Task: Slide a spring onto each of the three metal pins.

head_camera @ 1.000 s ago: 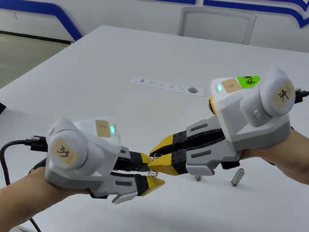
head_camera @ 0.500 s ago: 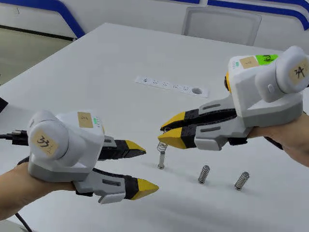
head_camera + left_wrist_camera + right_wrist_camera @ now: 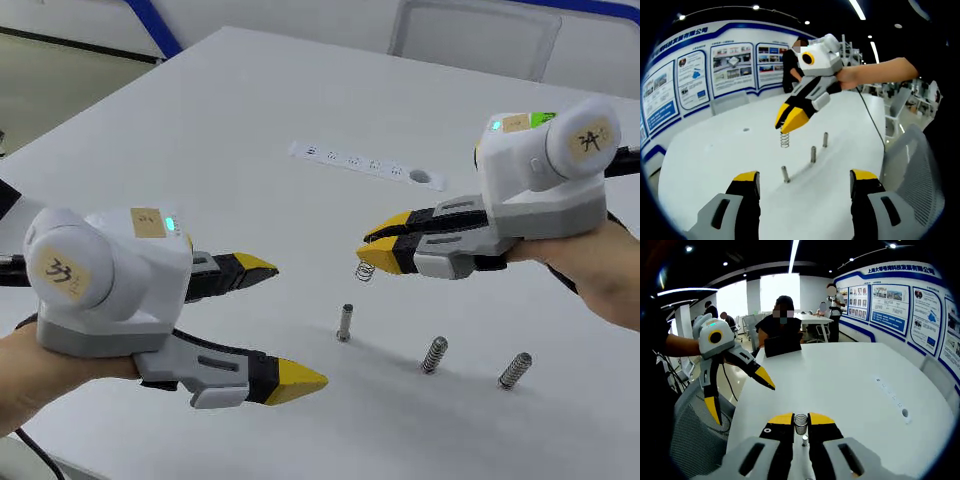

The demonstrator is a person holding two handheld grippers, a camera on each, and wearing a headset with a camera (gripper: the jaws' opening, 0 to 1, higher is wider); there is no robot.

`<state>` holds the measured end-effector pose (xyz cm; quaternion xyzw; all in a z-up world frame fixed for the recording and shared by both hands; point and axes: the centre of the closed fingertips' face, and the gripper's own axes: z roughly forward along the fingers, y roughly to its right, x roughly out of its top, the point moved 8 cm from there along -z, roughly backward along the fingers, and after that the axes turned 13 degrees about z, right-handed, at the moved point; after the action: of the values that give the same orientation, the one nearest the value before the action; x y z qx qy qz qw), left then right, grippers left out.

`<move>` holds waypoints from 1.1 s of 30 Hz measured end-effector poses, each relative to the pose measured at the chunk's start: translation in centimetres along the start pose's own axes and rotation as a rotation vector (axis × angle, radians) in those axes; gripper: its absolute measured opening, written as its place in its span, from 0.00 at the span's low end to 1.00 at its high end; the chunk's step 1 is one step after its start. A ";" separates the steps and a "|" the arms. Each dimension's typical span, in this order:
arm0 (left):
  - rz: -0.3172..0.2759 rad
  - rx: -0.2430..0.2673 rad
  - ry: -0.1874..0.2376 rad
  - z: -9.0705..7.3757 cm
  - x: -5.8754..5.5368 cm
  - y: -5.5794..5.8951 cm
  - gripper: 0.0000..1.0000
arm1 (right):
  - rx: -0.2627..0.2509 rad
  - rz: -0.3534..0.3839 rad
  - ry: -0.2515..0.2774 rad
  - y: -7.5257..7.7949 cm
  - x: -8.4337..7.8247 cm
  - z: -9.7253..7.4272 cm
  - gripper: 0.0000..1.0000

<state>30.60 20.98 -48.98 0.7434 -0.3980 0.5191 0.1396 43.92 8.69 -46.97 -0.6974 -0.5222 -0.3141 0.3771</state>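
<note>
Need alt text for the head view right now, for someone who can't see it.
The right gripper holds a spring above a bare pin on the white table. Two other pins already carry springs; the left gripper hangs open.

Spring (image 3: 365,271) above bare upright pin (image 3: 344,322)

A tan sticker (image 3: 62,278) on the left gripper (image 3: 300,324) reads "33". The label (image 3: 590,138) on the right gripper (image 3: 365,252) seems "34" (handwritten, tilted). The wall lettering (image 3: 892,268) reads "上海大零号湾科技发展有限公司"; poster print is too small.
</note>
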 end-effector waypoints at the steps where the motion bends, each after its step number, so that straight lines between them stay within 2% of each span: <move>1: -0.002 0.001 -0.001 0.0 0.0 0.0 0.76 | -0.003 0.005 -0.002 0.1 -0.1 0.3 0.10; 7: -0.022 0.007 0.004 -0.2 -0.4 0.0 0.80 | 0.004 0.016 -0.042 0.5 -1.0 2.2 0.10; 12: -0.040 0.023 0.019 0.2 -0.2 -0.3 0.83 | -0.011 0.067 -0.064 1.0 -1.8 3.0 0.10; 15: -0.038 0.019 0.019 0.4 -0.1 -0.4 0.87 | -0.016 0.073 -0.084 1.0 -2.3 3.3 0.10; 18: -0.036 0.044 0.013 0.3 -0.1 -0.8 0.92 | -0.022 0.079 -0.091 1.2 -2.6 3.4 0.10; 22: -0.052 0.055 0.018 0.0 -0.3 -1.0 0.93 | -0.033 0.092 -0.104 1.4 -2.8 3.6 0.10; 27: -0.057 0.045 -0.004 -0.1 -0.9 -0.7 0.91 | -0.028 0.097 -0.121 1.3 -3.1 3.9 0.10; 33: -0.071 0.046 0.003 0.1 -1.0 -0.5 0.89 | -0.040 0.104 -0.137 1.6 -3.7 4.4 0.11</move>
<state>30.90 21.68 -49.78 0.7594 -0.3592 0.5237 0.1415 44.71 10.32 -52.66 -0.7509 -0.5033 -0.2560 0.3424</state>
